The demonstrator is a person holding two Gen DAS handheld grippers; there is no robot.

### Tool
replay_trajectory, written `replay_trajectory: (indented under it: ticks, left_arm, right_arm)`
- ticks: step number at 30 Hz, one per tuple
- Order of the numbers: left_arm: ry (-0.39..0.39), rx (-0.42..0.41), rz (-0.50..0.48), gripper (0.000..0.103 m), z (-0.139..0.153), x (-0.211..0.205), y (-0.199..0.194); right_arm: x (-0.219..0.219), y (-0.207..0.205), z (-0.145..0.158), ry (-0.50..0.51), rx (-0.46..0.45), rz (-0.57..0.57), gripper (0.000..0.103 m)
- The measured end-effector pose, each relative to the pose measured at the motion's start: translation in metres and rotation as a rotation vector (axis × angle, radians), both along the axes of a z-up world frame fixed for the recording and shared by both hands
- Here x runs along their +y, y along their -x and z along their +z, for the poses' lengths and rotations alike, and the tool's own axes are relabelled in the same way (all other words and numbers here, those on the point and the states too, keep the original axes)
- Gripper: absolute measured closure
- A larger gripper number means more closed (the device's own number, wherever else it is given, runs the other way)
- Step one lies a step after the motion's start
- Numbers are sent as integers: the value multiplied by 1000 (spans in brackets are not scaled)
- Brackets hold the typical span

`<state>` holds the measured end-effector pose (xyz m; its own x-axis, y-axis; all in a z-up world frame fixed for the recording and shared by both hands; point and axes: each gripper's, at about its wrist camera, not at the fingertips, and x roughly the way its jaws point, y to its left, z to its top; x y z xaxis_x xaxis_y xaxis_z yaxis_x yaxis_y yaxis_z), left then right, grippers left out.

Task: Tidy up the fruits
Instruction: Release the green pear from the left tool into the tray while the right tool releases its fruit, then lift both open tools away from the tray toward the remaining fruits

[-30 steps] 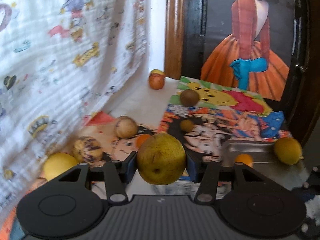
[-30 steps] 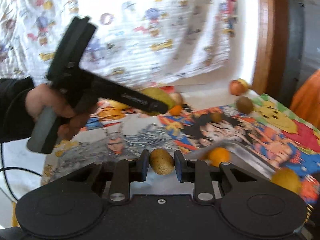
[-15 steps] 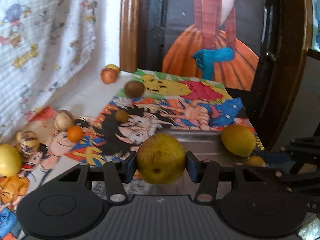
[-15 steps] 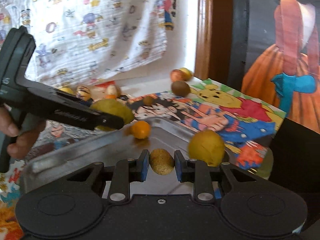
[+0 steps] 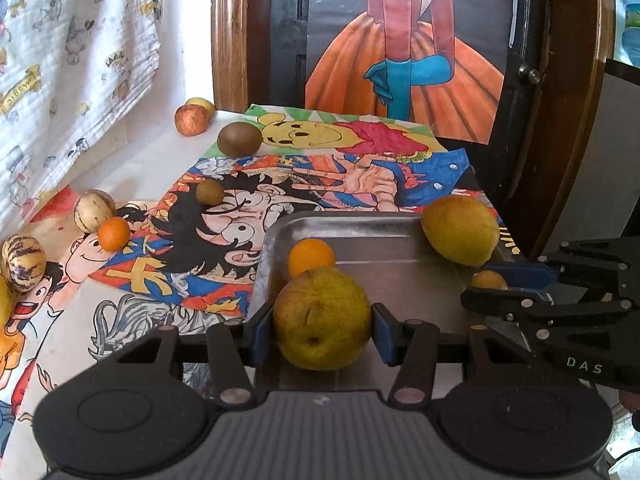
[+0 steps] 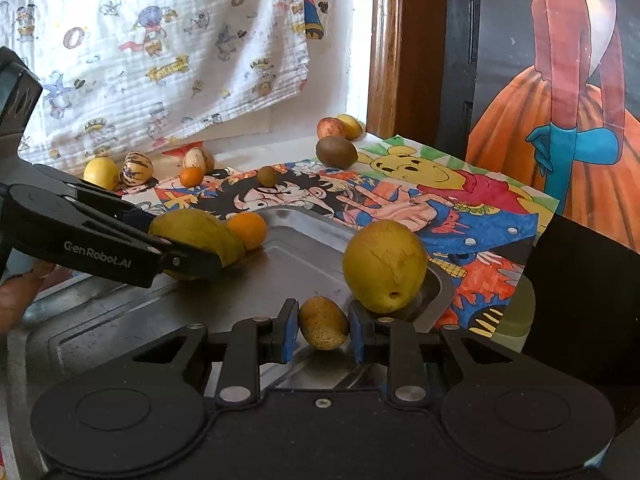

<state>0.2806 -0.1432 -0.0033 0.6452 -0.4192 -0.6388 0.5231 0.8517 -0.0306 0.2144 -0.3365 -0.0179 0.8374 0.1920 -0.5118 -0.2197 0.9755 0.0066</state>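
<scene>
My left gripper (image 5: 322,330) is shut on a large yellow-green fruit (image 5: 322,316) and holds it over the near left corner of the metal tray (image 5: 360,228). Just behind it in the tray lies an orange (image 5: 311,257), and a yellow fruit (image 5: 460,230) rests at the far right corner. My right gripper (image 6: 323,330) is shut on a small speckled yellow-brown fruit (image 6: 323,320), low over the tray (image 6: 312,256) beside the yellow fruit (image 6: 384,266). In the right wrist view the left gripper (image 6: 192,248) comes in from the left with its fruit.
On the cartoon-printed table cover outside the tray lie a kiwi (image 5: 239,139), a smaller brown fruit (image 5: 210,191), a red apple (image 5: 191,119), a small orange (image 5: 114,233) and two striped fruits (image 5: 94,210). A printed cloth (image 5: 80,60) hangs at the left, and a wooden frame with a painting stands behind.
Both grippers have swung right from the loose fruits to the tray and sunk lower over it. Each has kept its fruit.
</scene>
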Motion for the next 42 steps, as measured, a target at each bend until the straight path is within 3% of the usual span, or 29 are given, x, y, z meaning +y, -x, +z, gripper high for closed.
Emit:
replay_trajectory:
  ticks: [9, 12, 16, 23, 25, 37, 42]
  left_arm:
    - [5, 15, -12, 46, 0, 2, -4]
    - [30, 3, 10, 31, 6, 7, -2]
    - [46, -14, 48, 26, 14, 14, 4]
    - [82, -46, 134, 0, 28, 34, 30]
    - [84, -40, 166, 0, 32, 40, 38]
    - [112, -35, 262, 0, 43, 77, 95]
    - [47, -29, 391, 0, 34, 94, 129]
  right_arm:
    - [3, 3, 1, 14, -13, 6, 68]
    - [6, 10, 5, 15, -20, 5, 62]
    - [8, 22, 13, -2, -37, 0, 43]
    - [13, 52, 30, -52, -64, -2, 7]
    - [17, 61, 34, -68, -64, 6, 1]
    - [42, 127, 49, -158, -39, -15, 1]
    - [54, 146, 41, -193, -9, -32, 0]
